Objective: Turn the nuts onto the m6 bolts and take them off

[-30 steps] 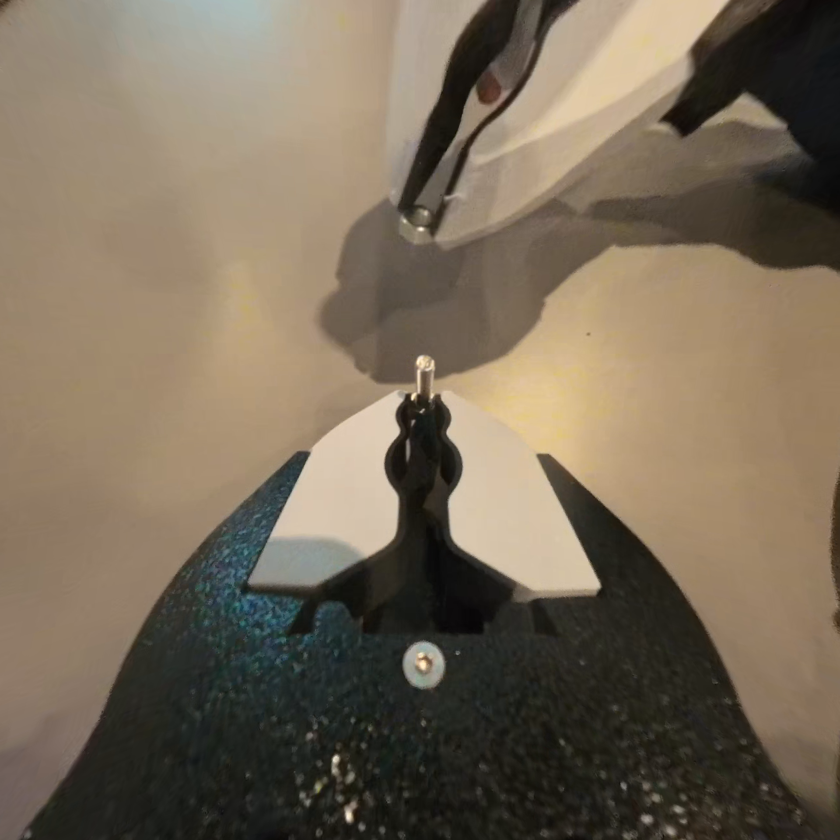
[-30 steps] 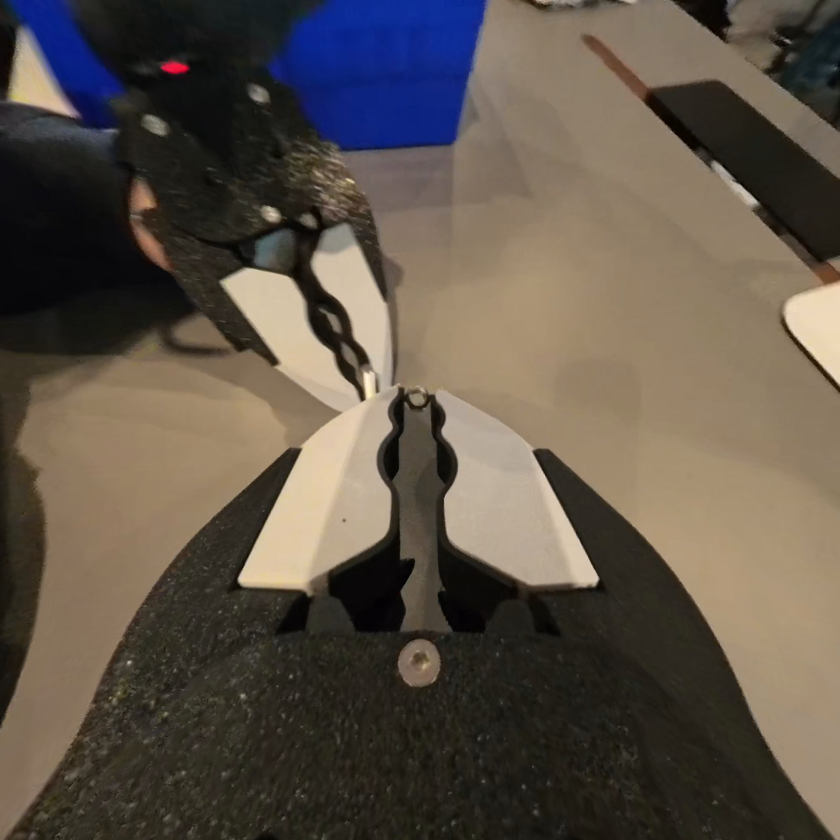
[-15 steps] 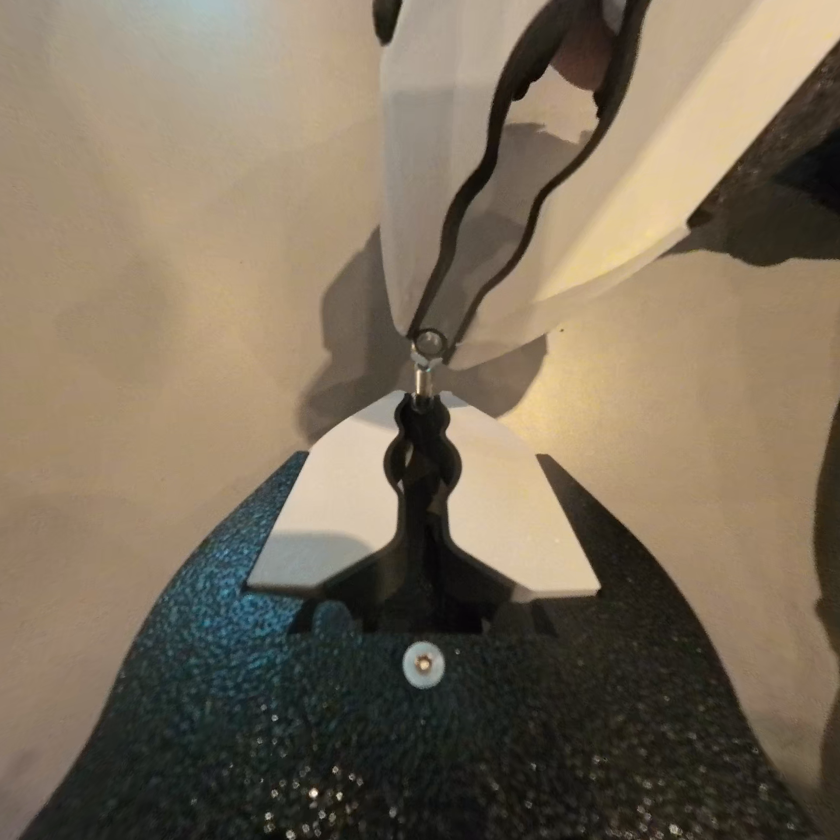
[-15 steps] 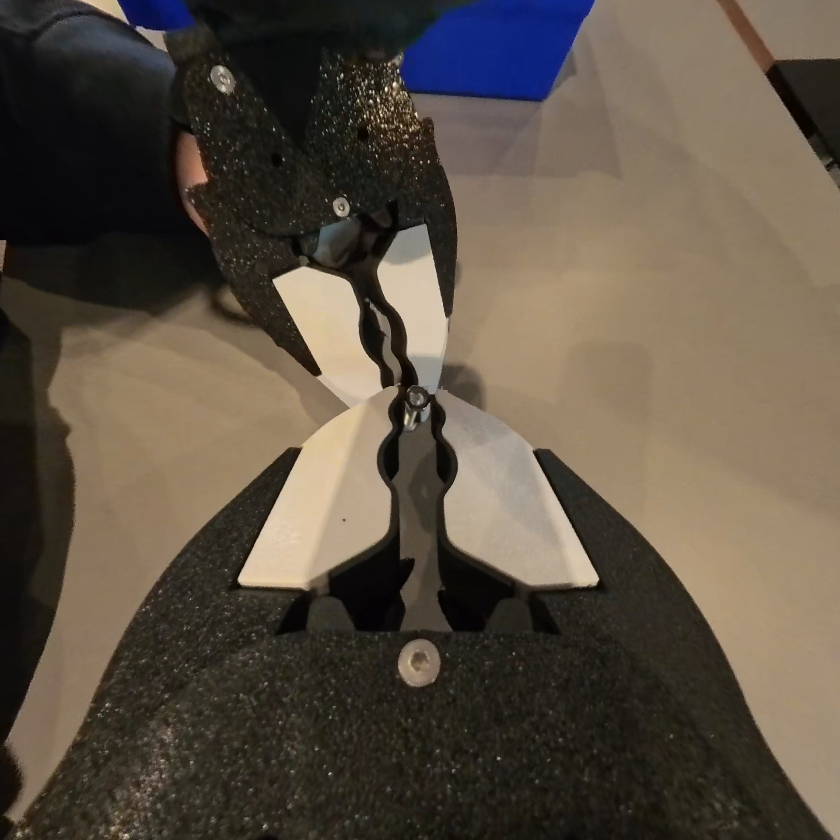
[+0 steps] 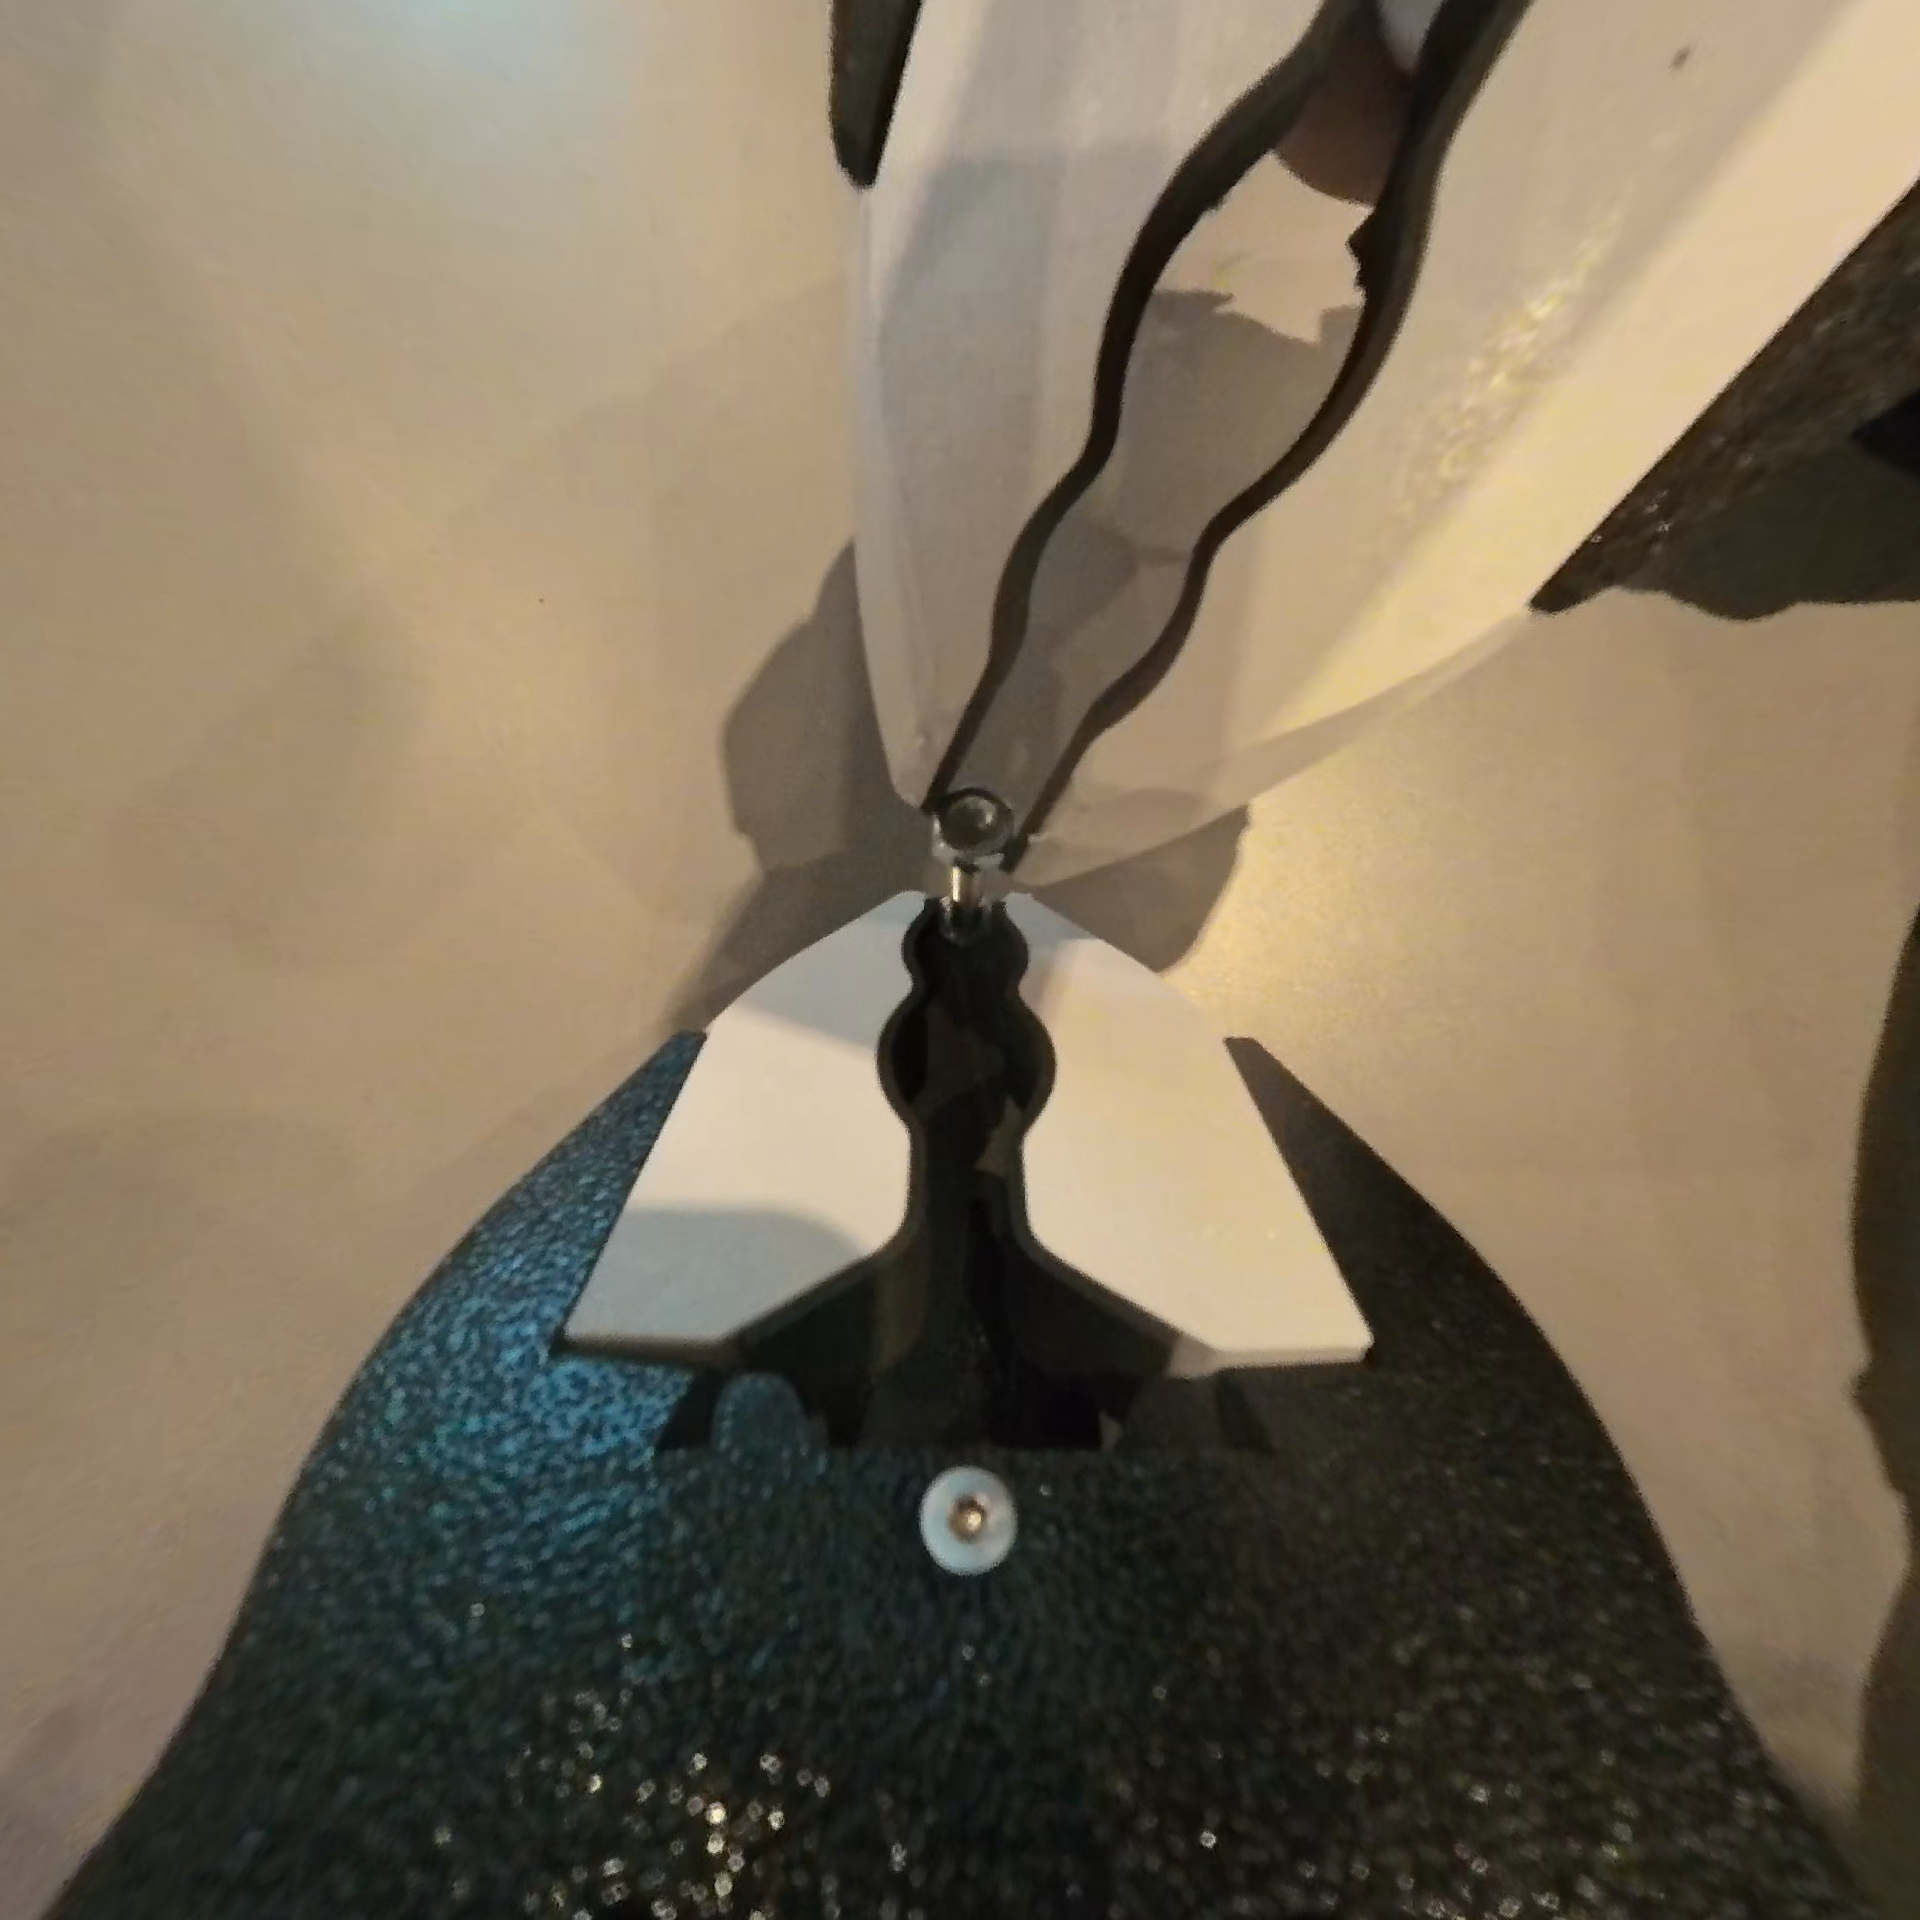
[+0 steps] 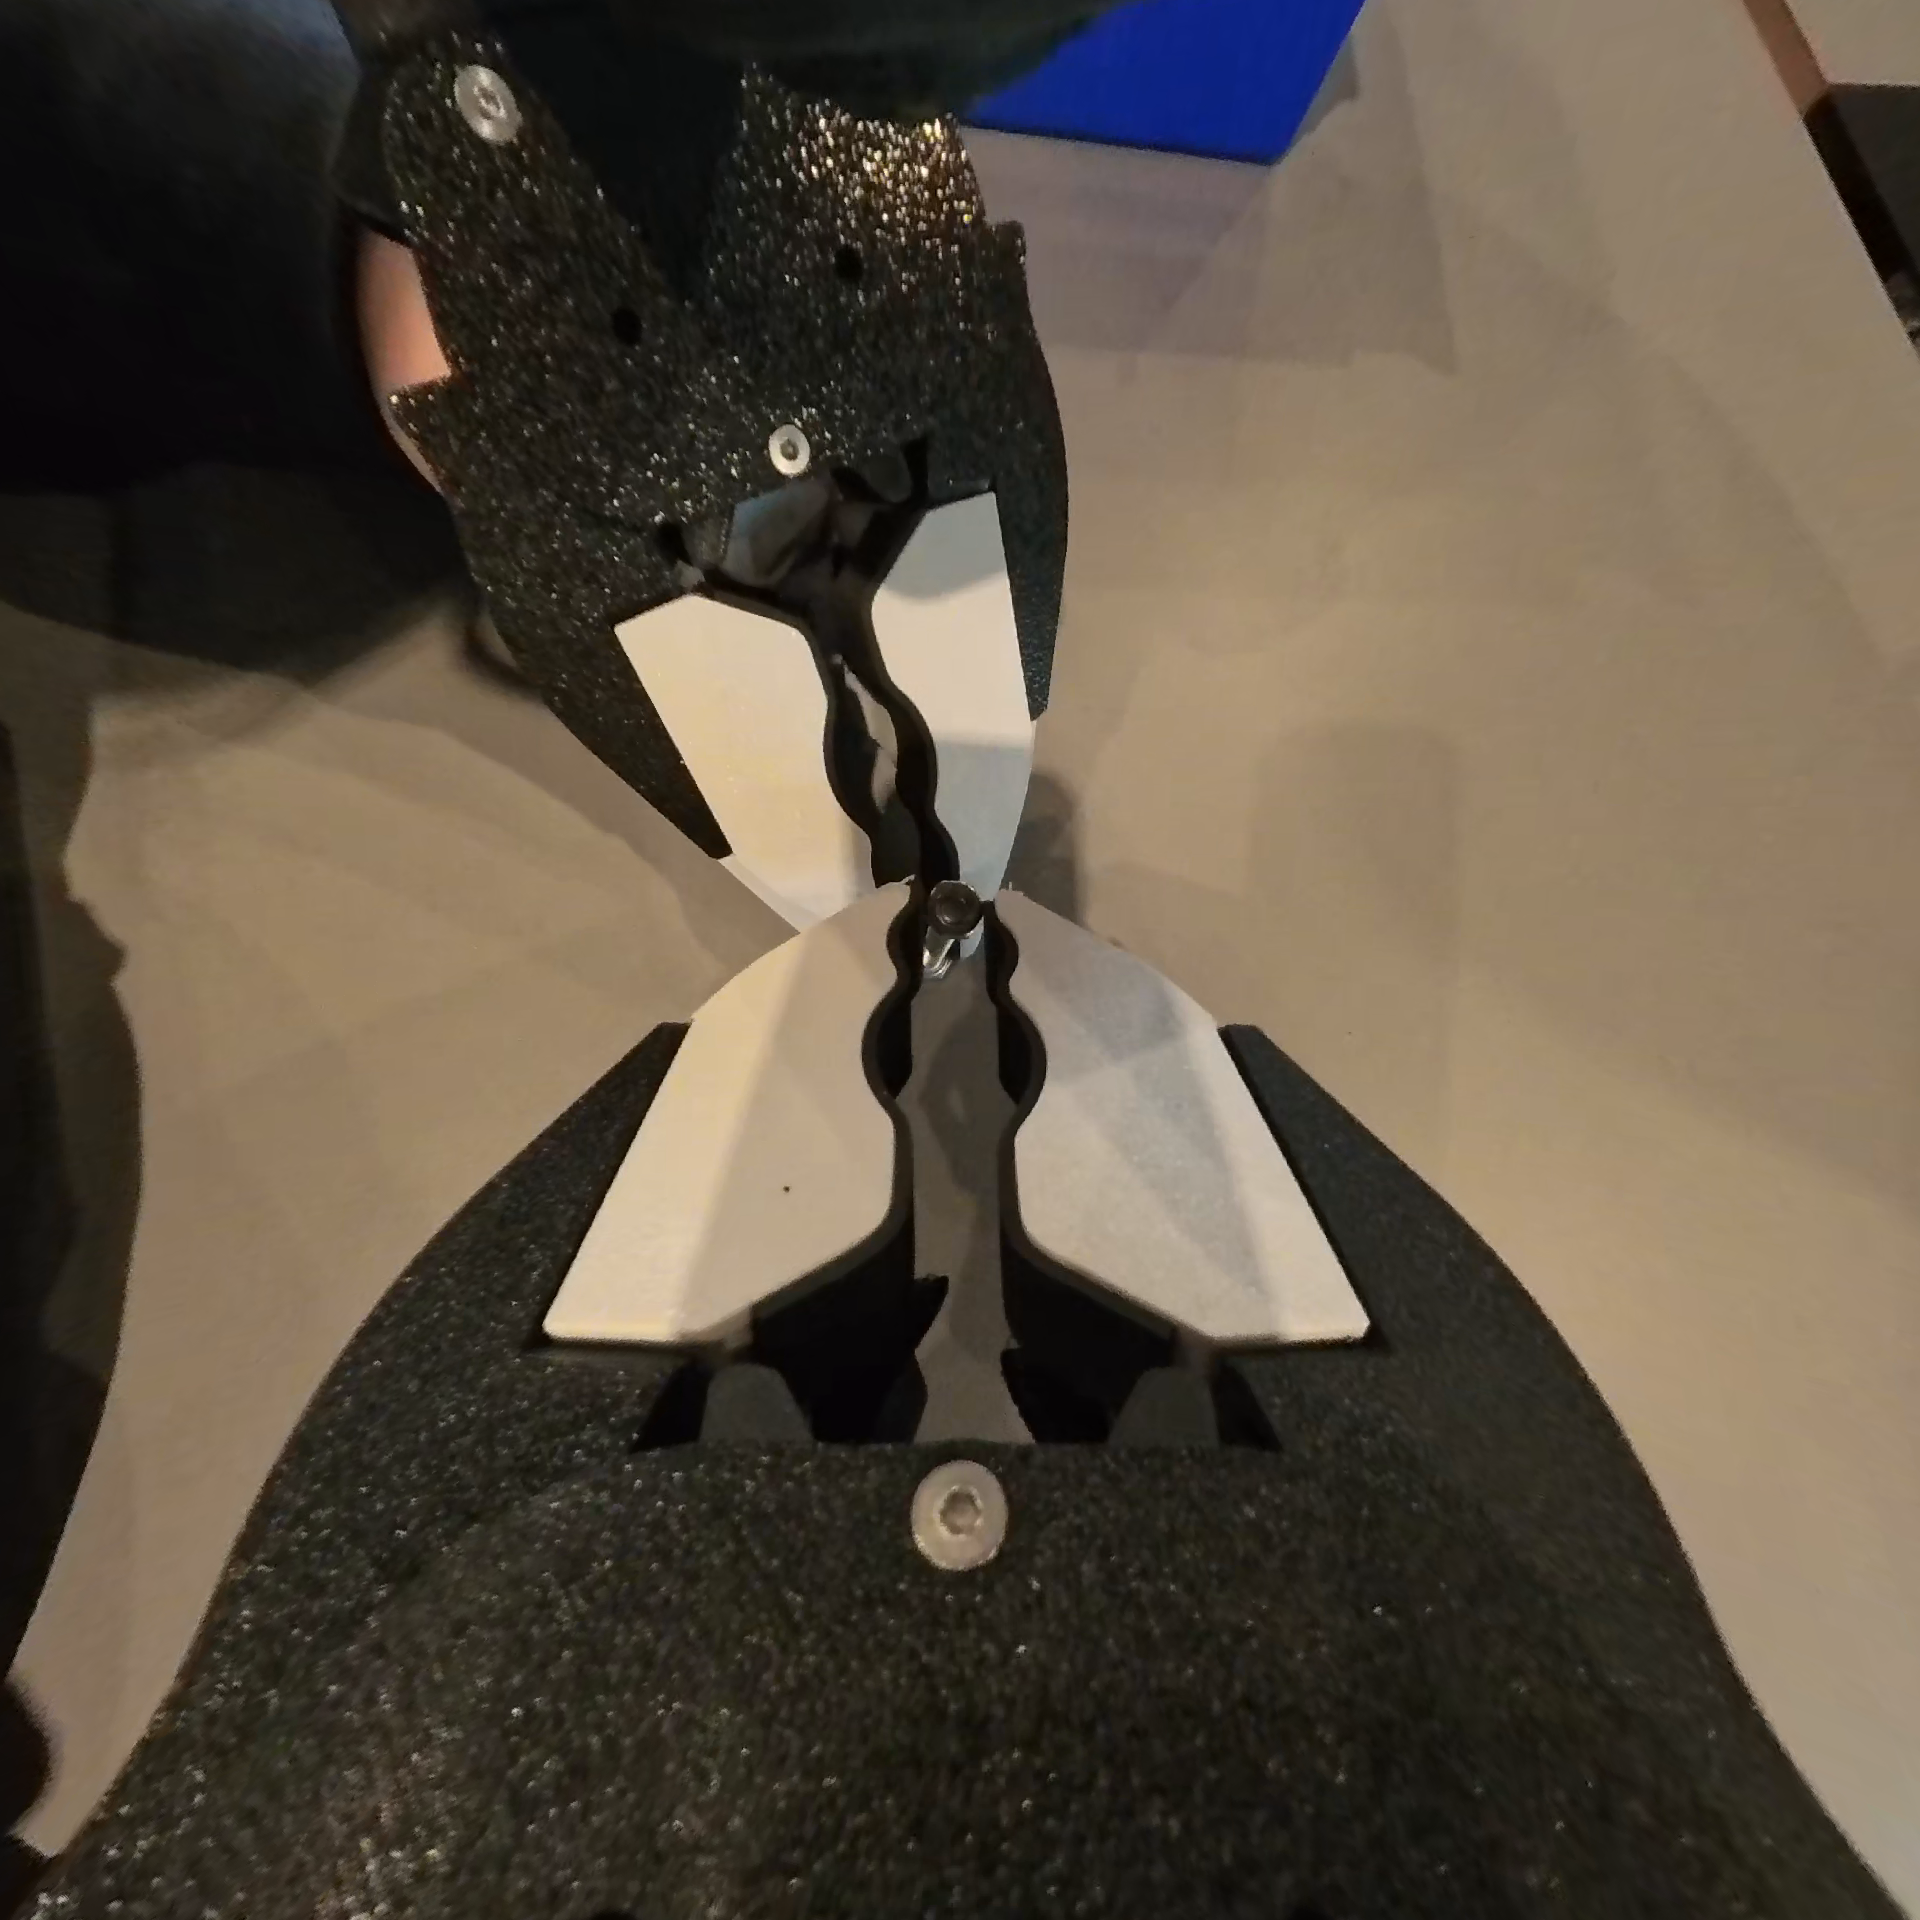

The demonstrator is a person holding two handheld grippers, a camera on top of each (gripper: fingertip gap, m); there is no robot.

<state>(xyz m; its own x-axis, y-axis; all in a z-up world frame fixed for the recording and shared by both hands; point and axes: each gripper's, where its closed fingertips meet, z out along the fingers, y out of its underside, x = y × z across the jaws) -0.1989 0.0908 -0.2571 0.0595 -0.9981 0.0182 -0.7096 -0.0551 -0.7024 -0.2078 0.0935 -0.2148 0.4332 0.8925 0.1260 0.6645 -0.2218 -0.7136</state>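
My left gripper [image 5: 961, 914] is shut on a small silver bolt [image 5: 961, 883], whose shaft sticks out past the white fingertips. My right gripper [image 6: 951, 920] is shut on a silver nut [image 6: 953, 906] pinched at its tips. The two grippers meet tip to tip above the beige table. In the left wrist view the right gripper [image 5: 982, 831] comes in from the top right and holds the nut [image 5: 971, 821] against the end of the bolt. In the right wrist view the left gripper [image 6: 930, 883] comes down from the top left. A silver bit of the bolt [image 6: 940, 961] shows just below the nut.
The beige table [image 6: 1455, 727] lies under both grippers. A blue box [image 6: 1164, 94] stands at the far edge. A person's hand in a dark sleeve [image 6: 156, 416] holds the left gripper at the upper left. A dark strip [image 6: 1870, 187] lies at the far right.
The right gripper has carried the nut from up and away to the bolt's tip. The grippers were apart one second ago and now touch end to end.
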